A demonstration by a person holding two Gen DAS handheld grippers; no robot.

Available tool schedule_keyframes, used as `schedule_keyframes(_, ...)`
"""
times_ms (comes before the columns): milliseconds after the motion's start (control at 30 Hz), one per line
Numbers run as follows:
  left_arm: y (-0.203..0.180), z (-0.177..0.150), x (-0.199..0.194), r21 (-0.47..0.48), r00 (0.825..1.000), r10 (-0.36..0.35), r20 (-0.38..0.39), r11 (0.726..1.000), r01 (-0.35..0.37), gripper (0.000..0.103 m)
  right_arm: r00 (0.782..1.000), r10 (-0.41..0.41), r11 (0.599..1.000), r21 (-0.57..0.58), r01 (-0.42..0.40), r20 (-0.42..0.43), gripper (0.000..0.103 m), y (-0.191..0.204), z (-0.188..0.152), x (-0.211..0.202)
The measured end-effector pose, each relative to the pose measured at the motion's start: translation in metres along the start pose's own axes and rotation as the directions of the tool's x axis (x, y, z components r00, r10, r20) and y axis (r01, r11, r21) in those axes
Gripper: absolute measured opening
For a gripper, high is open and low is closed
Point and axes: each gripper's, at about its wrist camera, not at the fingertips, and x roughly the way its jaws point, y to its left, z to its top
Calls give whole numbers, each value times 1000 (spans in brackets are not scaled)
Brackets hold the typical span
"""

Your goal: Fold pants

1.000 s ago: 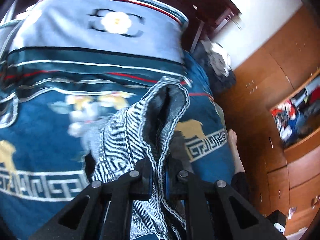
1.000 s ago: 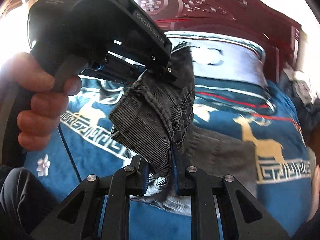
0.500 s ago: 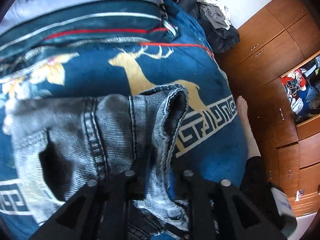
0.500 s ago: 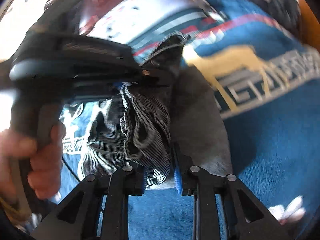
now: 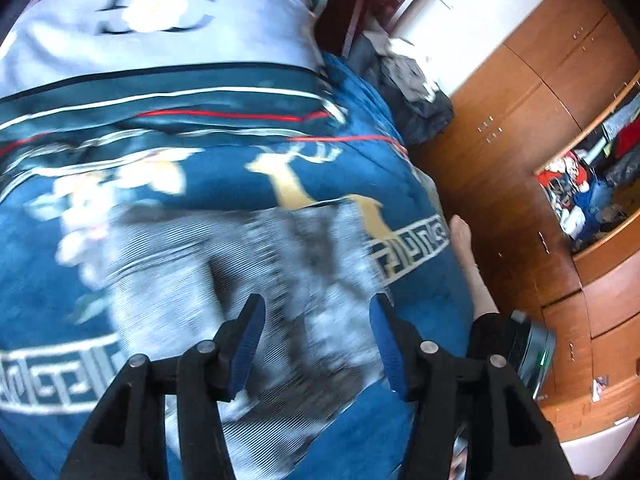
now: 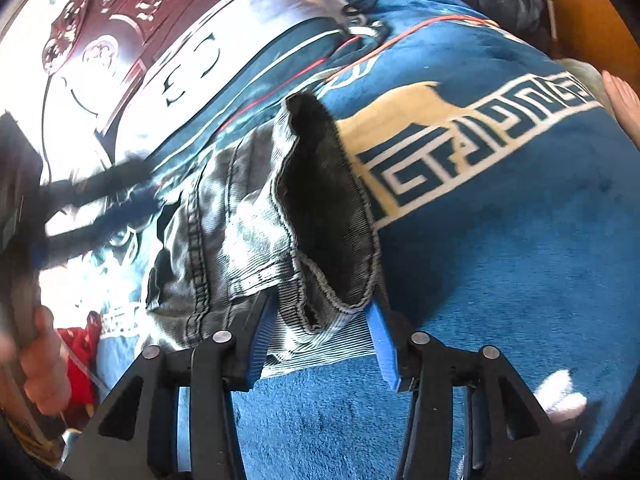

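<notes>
Between the right gripper's [image 6: 322,330] blue pads: the pants' [image 6: 256,216] folded hem is seen, unpinched; jaws just opened.
Ahead of the left gripper [image 5: 318,334]: pants lie flat on the blue blanket [image 5: 224,176]; jaws apart, just opened.

Pants [image 6: 256,220] of faded grey denim; blanket [image 6: 500,240] plush, matt; wardrobe [image 5: 520,152] smooth wood

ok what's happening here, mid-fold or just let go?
Just let go. A person with handheld tongs in each hand is folding grey jeans on a bed with a blue deer-pattern blanket. Both the left tongs and the right tongs have just been opening; their pads stand apart and off the denim, which lies on the blanket. The right tongs sit around the open hem of a leg.
</notes>
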Motion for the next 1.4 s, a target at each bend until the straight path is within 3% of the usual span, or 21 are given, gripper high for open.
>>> schedule_keyframes(100, 25, -22, -7, -39, 1000, 25, -3, 999, -25, 57, 1000, 6, 999, 46, -6, -2, 44, -6, 8, -1)
schedule_keyframes(200, 36, -40, 3, -41, 998, 56, -34, 998, -57, 57, 999, -42, 999, -21, 43, 4, 44, 5, 19, -1)
schedule_keyframes(333, 29, -62, 25, 50, 988, 145, -53, 989, -142, 56, 982, -187, 964, -200, 176, -39, 43, 19, 17, 20)
schedule_keyframes(400, 24, -73, 40, 116, 976, 206, -73, 974, -197, 56, 970, -228, 953, -224, 205, -82, 43, 12, 7, 32)
schedule_keyframes(467, 17, -79, 43, 174, 968, 246, -44, 956, -235, 56, 968, -233, 954, -216, 209, -91, 43, 6, 5, 38)
schedule_keyframes(700, 30, -75, -4, 66, 991, 129, 43, 989, -132, 56, 978, -181, 968, -197, 159, -101, 47, 5, 24, 10)
schedule_keyframes(900, 33, -75, -8, 50, 993, 108, 50, 993, -110, 56, 996, -81, 983, -171, 74, -35, 58, 20, 56, -8)
schedule_keyframes(1100, 33, -77, 5, 69, 997, 82, 4, 994, -82, 56, 975, -154, 973, -199, 121, -161, 58, 40, 65, -4)
schedule_keyframes(1267, 33, -85, 11, 85, 997, 82, -8, 993, -81, 56, 943, -262, 952, -212, 219, -203, 58, 4, 41, -1)
schedule_keyframes(1367, 36, -85, 2, 63, 998, 61, 3, 996, -61, 56, 920, -365, 916, -230, 328, -143, 58, -5, 31, -4)
schedule_keyframes(1400, 39, -85, -3, 53, 998, 54, 14, 997, -55, 56, 934, -337, 929, -207, 308, -122, 58, -7, 29, -11)
